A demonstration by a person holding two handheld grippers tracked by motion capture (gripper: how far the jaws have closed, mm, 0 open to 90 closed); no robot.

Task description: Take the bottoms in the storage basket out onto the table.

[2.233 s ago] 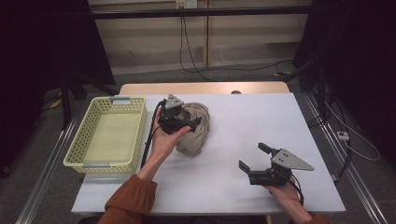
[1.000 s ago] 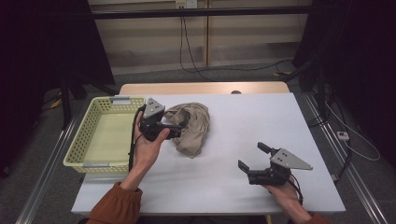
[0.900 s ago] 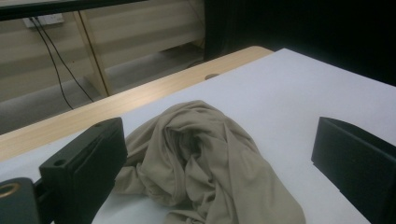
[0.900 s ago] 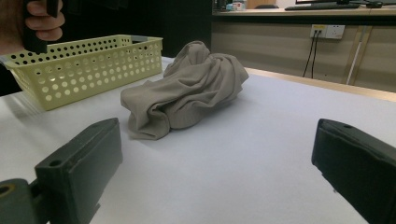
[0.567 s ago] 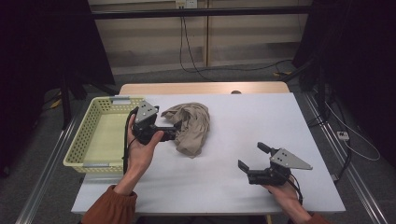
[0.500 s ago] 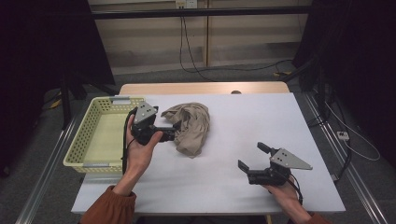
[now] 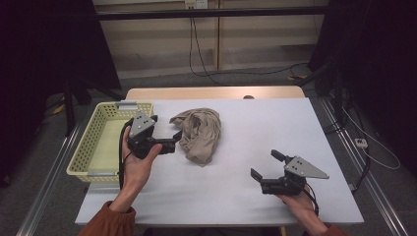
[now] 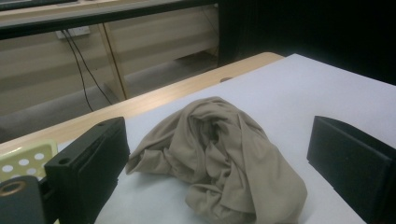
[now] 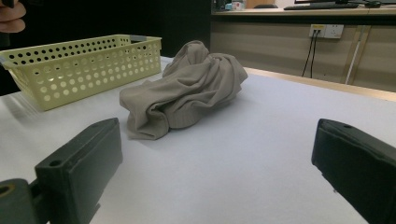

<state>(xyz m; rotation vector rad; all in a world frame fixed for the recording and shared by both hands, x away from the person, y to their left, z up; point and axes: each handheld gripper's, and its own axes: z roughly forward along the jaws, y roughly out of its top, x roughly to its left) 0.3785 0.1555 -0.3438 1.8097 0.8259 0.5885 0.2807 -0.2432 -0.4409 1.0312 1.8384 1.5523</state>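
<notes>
A crumpled beige cloth [image 7: 199, 133] lies in a loose heap on the white worktop [image 7: 246, 147], toward its far edge and left of the middle, just beside the yellow perforated basket [image 7: 105, 142] that stands at the worktop's left edge. The left gripper [image 7: 169, 140] hovers between basket and cloth, its fingers [image 8: 88, 165] spread wide and bare, pointed at the heap's near-left side but not touching it. The right gripper [image 7: 263, 164] rests low near the front right corner, well apart from the cloth, fingers [image 9: 79, 163] also wide open and holding nothing. By my reading the work is at its start: nothing is grasped yet, the basket looks empty, and taking hold of the cloth is left to do. No obstacle lies between either gripper and the cloth.
</notes>
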